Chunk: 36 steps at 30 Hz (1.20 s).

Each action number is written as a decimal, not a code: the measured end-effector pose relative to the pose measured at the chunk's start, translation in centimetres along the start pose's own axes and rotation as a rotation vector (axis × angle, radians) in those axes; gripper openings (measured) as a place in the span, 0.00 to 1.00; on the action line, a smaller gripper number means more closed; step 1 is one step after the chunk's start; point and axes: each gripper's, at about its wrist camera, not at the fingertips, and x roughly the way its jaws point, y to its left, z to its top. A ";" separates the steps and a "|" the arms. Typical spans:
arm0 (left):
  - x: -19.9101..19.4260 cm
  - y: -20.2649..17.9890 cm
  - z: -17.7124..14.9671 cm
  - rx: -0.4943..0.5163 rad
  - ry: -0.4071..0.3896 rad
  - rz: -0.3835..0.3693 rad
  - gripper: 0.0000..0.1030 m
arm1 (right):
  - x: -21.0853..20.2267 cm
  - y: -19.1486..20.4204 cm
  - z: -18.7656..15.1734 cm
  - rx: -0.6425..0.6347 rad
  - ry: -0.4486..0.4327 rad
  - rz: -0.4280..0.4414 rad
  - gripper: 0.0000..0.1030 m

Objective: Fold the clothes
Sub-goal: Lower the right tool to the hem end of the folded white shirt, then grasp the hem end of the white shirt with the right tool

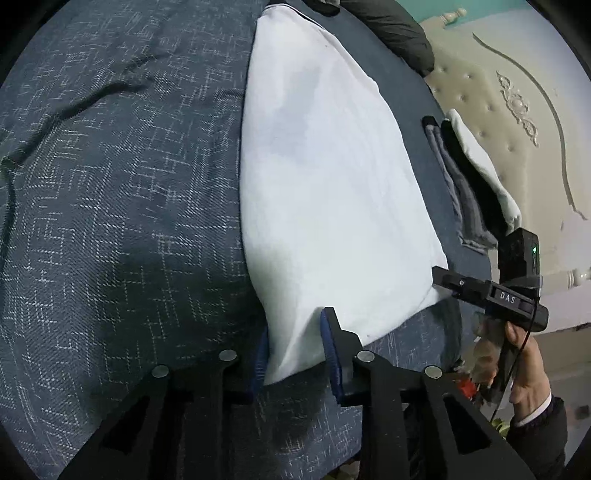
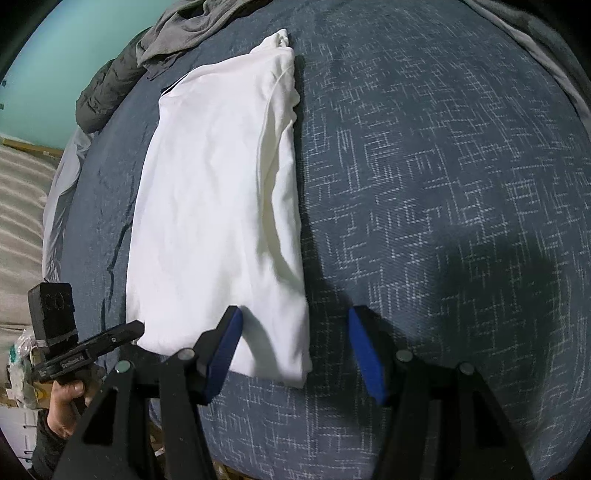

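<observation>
A folded white garment [image 1: 332, 184] lies lengthwise on the dark blue patterned bed cover [image 1: 110, 221]. My left gripper [image 1: 293, 354] has its blue pads on either side of the garment's near corner, and the cloth fills the gap between them. In the right wrist view the same white garment [image 2: 214, 203] runs away from me. My right gripper [image 2: 295, 321] stands open over its other near corner. The left pad rests on the cloth and the right pad is over the bare bed cover [image 2: 443, 184]. A hand [image 2: 64, 402] holds the left gripper's handle at the lower left.
A grey garment [image 2: 184, 26] and a dark puffy jacket [image 2: 107, 92] lie at the bed's far end. A small stack of folded dark and light clothes [image 1: 469, 177] sits by the beige tufted headboard [image 1: 517, 110]. The bed edge runs close beside the white garment.
</observation>
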 end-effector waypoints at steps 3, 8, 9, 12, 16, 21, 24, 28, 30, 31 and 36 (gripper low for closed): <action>-0.1 0.3 0.0 -0.009 -0.006 -0.006 0.25 | 0.2 0.0 0.2 0.009 -0.003 0.003 0.59; 0.3 0.3 0.2 -0.007 -0.013 -0.002 0.23 | 0.9 0.7 0.5 -0.005 -0.005 -0.018 0.60; 0.3 0.2 0.2 -0.002 -0.013 0.002 0.22 | 1.1 0.9 0.6 -0.012 -0.003 -0.026 0.60; 0.3 0.3 0.2 0.009 -0.011 0.009 0.14 | 1.3 1.0 0.8 -0.011 -0.006 -0.030 0.58; 0.3 0.2 0.2 0.016 -0.008 0.011 0.08 | 1.9 1.4 1.2 -0.024 -0.006 -0.034 0.49; -0.1 -0.5 0.0 0.037 -0.009 0.026 0.06 | 2.6 1.9 1.5 -0.043 0.010 -0.013 0.28; -0.2 -0.5 0.1 0.039 0.004 0.035 0.07 | 2.8 2.0 1.7 -0.053 0.017 -0.001 0.25; 0.1 -0.3 0.3 0.026 0.017 0.037 0.09 | 2.9 1.1 2.3 -0.045 0.025 0.024 0.27; 0.5 -0.3 0.4 0.023 0.028 0.034 0.09 | 3.0 0.6 2.4 -0.047 0.026 0.031 0.30; 0.7 -0.4 0.4 0.023 0.029 0.033 0.09 | 2.9 0.8 2.0 -0.052 0.027 0.029 0.31; 1.1 -0.4 0.5 0.024 0.023 0.008 0.09 | 3.4 1.8 1.6 -0.096 0.031 0.020 0.33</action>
